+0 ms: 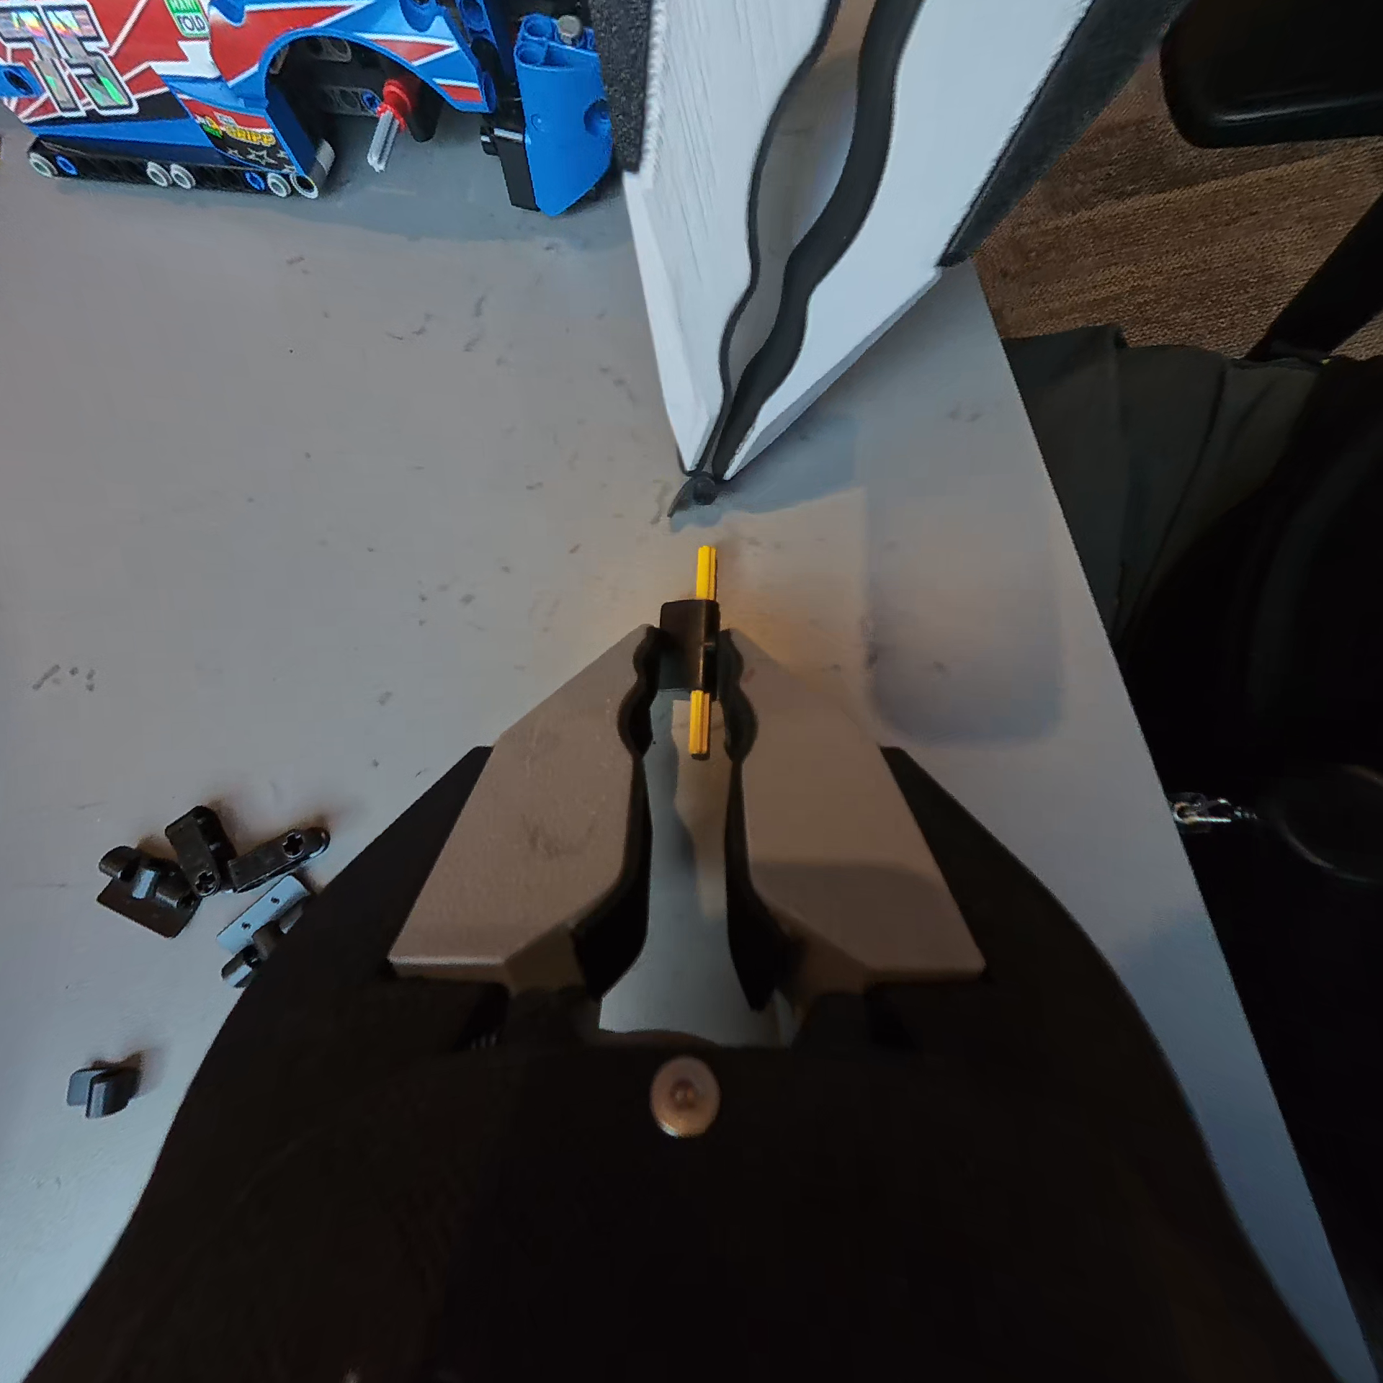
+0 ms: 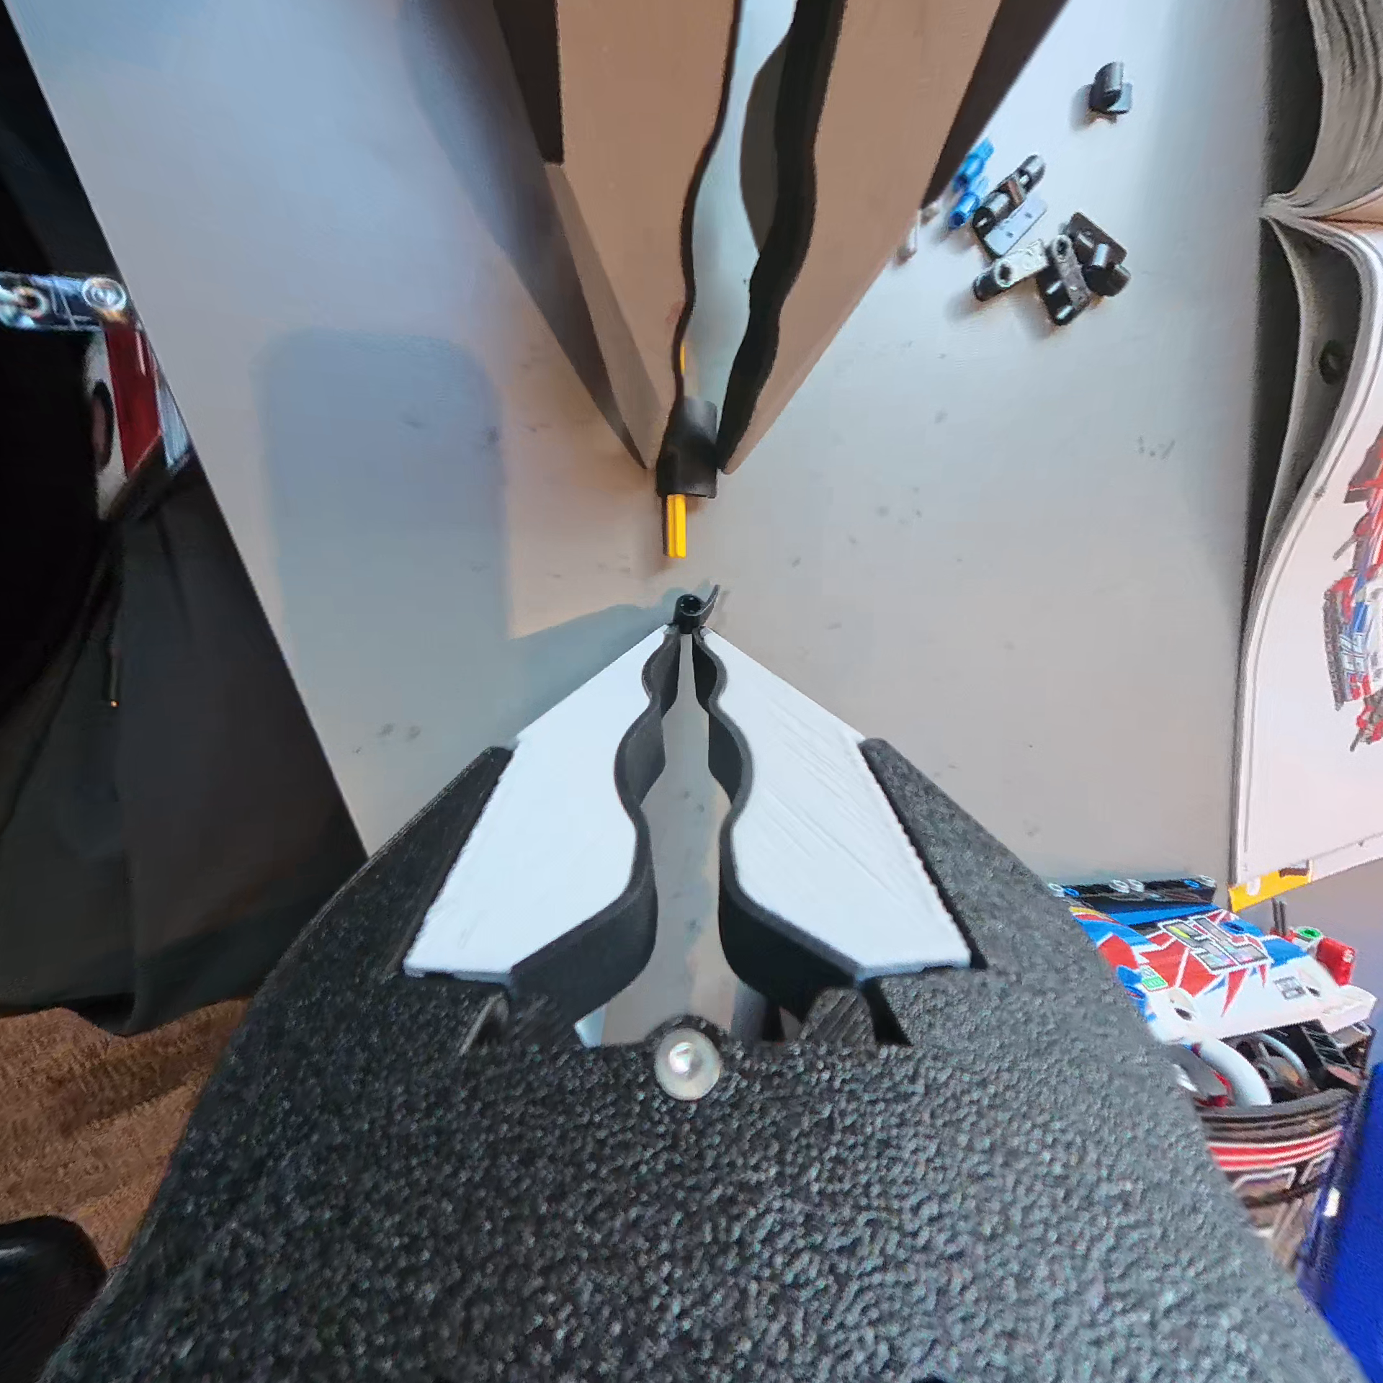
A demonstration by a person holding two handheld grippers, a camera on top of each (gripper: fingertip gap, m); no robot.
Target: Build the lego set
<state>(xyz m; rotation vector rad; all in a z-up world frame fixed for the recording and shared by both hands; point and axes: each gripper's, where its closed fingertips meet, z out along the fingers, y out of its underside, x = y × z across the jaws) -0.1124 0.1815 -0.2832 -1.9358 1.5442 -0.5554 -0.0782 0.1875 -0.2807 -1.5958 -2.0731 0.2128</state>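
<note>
My left gripper (image 1: 688, 643) is clamped on a black connector (image 1: 688, 645) threaded on a yellow cross axle (image 1: 705, 572), held above the grey table (image 1: 374, 449) near its edge. My right gripper (image 2: 690, 627) pinches a small black bush-like part (image 2: 687, 608) tip to tip with the axle, just apart. Both pieces look light, rigid, slick; I judge gripping the connector's flat sides safest. The blue race car model (image 1: 299, 97) stands well apart.

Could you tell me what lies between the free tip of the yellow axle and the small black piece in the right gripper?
Nothing: only bare grey table shows between the yellow axle and the small black piece, in both wrist views.
</note>
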